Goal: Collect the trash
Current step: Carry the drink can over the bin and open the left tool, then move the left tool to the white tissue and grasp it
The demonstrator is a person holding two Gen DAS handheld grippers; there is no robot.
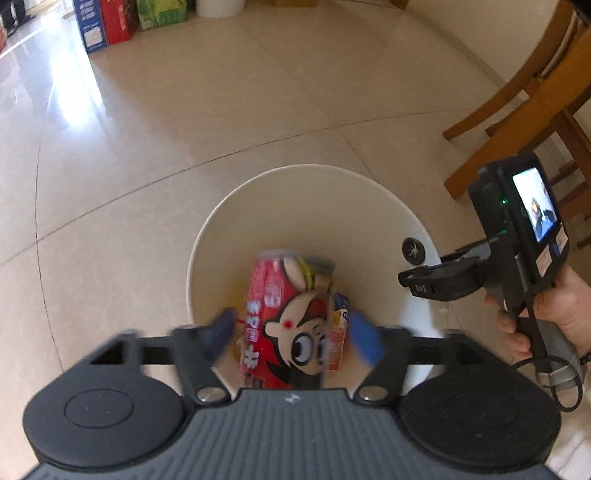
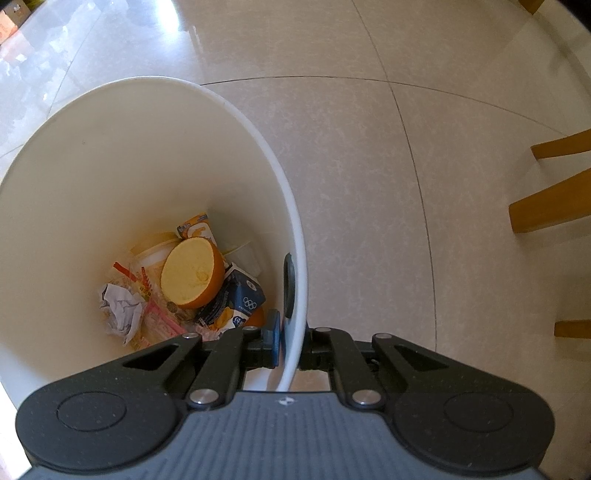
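In the left wrist view a red snack pack (image 1: pixel 273 314) with a cartoon face hangs blurred over the mouth of the white bin (image 1: pixel 221 229). It sits between the blue pads (image 1: pixel 364 338) of my left gripper (image 1: pixel 291 334), whose jaws stand apart with a gap on each side of the pack. My right gripper (image 2: pixel 290 343) is shut on the bin's rim (image 2: pixel 295 295), one pad inside and one outside. A hand holds it at the right (image 1: pixel 421 286). Inside the bin lie half an orange (image 2: pixel 192 273), crumpled paper (image 2: pixel 118 310) and a dark carton (image 2: pixel 240 295).
Beige floor tiles (image 1: pixel 184 129) surround the bin. Wooden chair legs (image 1: pixel 517 110) (image 2: pixel 554 206) stand to the right. Coloured boxes (image 1: pixel 110 22) line the far wall at the back left.
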